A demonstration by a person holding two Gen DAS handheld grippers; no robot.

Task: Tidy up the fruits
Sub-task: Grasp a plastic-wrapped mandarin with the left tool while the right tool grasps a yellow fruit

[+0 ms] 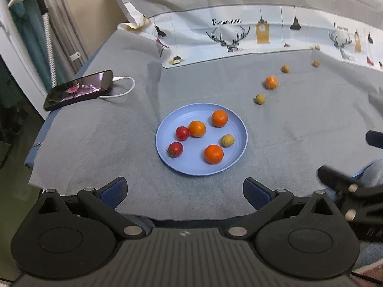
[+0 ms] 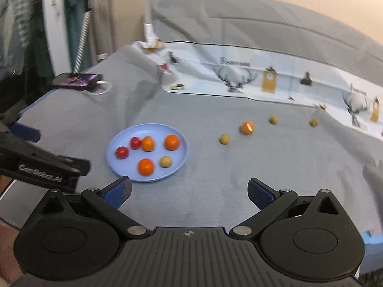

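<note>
A light blue plate [image 1: 237, 160] [image 2: 112, 162] sits mid-table on a grey cloth. On it lie three oranges [image 1: 213, 153], two red tomatoes [image 1: 175, 149] and one small yellow-green fruit [image 1: 227, 140]. Loose on the cloth to the far right are another orange [image 1: 271, 82] [image 2: 247, 127] and three small yellow-green fruits [image 1: 260, 99] [image 2: 224, 139]. My left gripper [image 1: 185, 189] hovers open just in front of the plate, nothing between its fingers. My right gripper [image 2: 189, 191] is open too, at the plate's right front.
A black phone [image 1: 79, 89] with a white cable lies at the table's far left edge. A white printed cloth [image 1: 239, 35] is draped along the back. The other gripper's body juts in at the left [image 2: 43, 167] of the right wrist view.
</note>
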